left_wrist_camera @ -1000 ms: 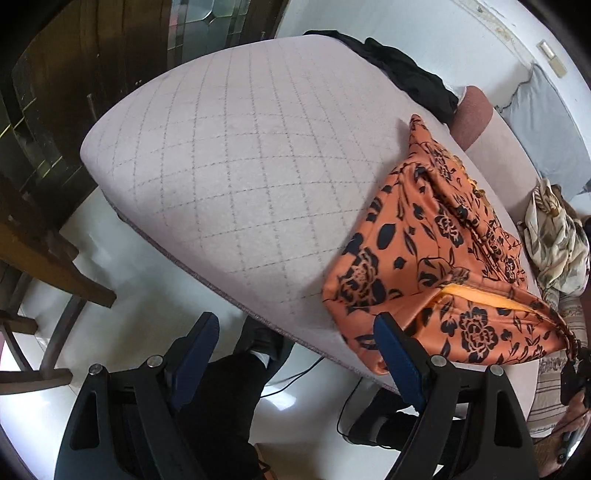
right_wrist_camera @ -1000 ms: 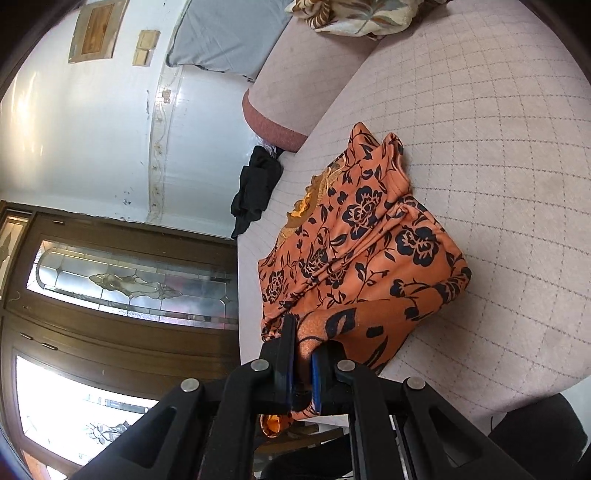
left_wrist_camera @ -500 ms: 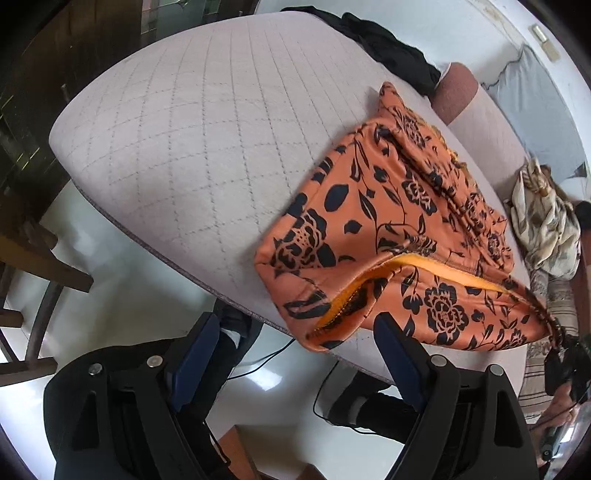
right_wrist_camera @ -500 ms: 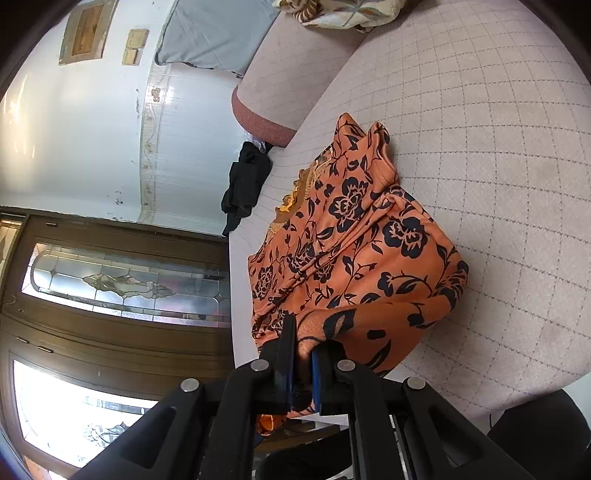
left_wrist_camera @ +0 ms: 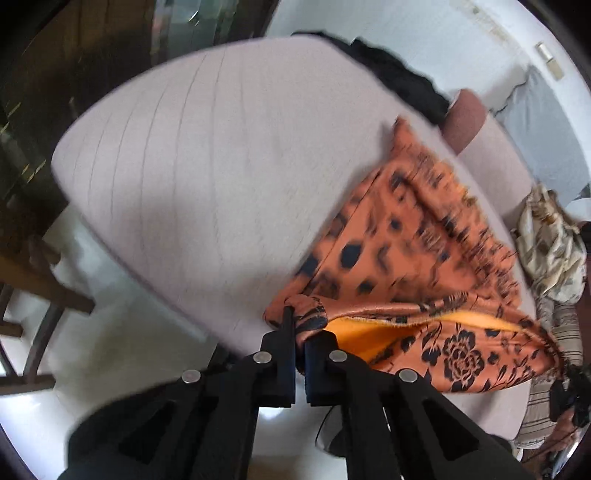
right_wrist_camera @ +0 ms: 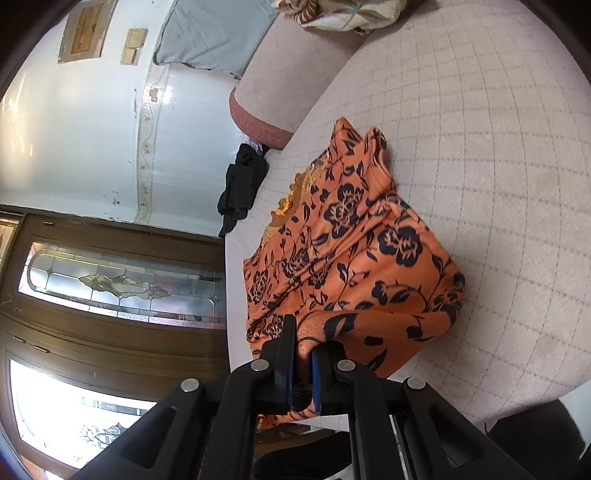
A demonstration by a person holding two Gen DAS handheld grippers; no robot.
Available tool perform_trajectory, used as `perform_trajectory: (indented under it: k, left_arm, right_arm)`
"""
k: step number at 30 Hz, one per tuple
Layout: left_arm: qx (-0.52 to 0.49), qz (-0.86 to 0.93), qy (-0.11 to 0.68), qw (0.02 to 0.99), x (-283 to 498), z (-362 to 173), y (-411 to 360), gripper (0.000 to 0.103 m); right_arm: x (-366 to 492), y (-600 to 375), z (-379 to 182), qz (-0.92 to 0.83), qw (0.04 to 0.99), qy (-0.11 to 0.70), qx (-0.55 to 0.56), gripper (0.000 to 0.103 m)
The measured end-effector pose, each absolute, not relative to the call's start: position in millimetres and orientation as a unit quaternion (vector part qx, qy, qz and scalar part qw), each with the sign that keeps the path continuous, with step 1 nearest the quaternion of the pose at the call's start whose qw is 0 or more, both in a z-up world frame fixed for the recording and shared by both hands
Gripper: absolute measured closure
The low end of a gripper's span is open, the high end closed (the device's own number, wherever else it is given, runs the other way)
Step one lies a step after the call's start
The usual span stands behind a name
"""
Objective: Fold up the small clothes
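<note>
Left gripper (left_wrist_camera: 300, 325) was clamped on a bunched corner of the orange garment with black flower print (left_wrist_camera: 413, 258); jaws nearly together, with a fold of cloth bulging out above the tips. Right gripper (right_wrist_camera: 303, 345) was likewise pinched on another edge of the same garment (right_wrist_camera: 354, 266), fabric wedged between the blue pads (right_wrist_camera: 314, 373).

From the left fingers, the garment spread ahead and to the right across the pale pink quilted cushion (left_wrist_camera: 207, 177). Just right of the tips the hem gaped, showing the plain yellow-orange inside (left_wrist_camera: 373, 332). Left view was motion-blurred, so print detail further out was unreadable.

From the right fingers, the garment lay straight ahead, rumpled, with a folded bulge at its right side and a pointed corner at the far end. Some cloth hung down below the tips over the cushion edge. A gold frilled trim (right_wrist_camera: 291, 199) showed on its far left side.

Other items:
- black crumpled cloth (right_wrist_camera: 242, 184) beyond the garment, ahead-left of the right fingers, draped off the cushion's far edge; apart from the garment.
- cream patterned fabric bundle (left_wrist_camera: 550, 243) far right of the left fingers, past the garment.
- grey pillow (right_wrist_camera: 218, 33) against the white wall, far ahead.
- dark wooden door with leaded glass panel (right_wrist_camera: 110, 284) left of the right fingers.
</note>
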State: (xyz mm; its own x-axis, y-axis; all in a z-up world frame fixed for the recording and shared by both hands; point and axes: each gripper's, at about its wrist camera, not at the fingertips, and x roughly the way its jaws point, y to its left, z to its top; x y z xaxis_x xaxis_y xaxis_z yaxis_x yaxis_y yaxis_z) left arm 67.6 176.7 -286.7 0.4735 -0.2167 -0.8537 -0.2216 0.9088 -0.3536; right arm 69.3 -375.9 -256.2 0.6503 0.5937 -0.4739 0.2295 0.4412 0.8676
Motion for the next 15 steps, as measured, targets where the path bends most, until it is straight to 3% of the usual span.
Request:
perform_trajectory:
  k: [7,15]
  left_arm:
    - [-0.198,-0.038,0.483,0.852,141,-228,170,0.1]
    - [-0.145,-0.06,0.473,0.867,293,-197,119,0.1]
  right_arm:
    - [98,-395,-234,0.116,0.765,0.38,0.508,0.096]
    - [195,-424,-226,0.093,0.779,0.349,0.512,0.096]
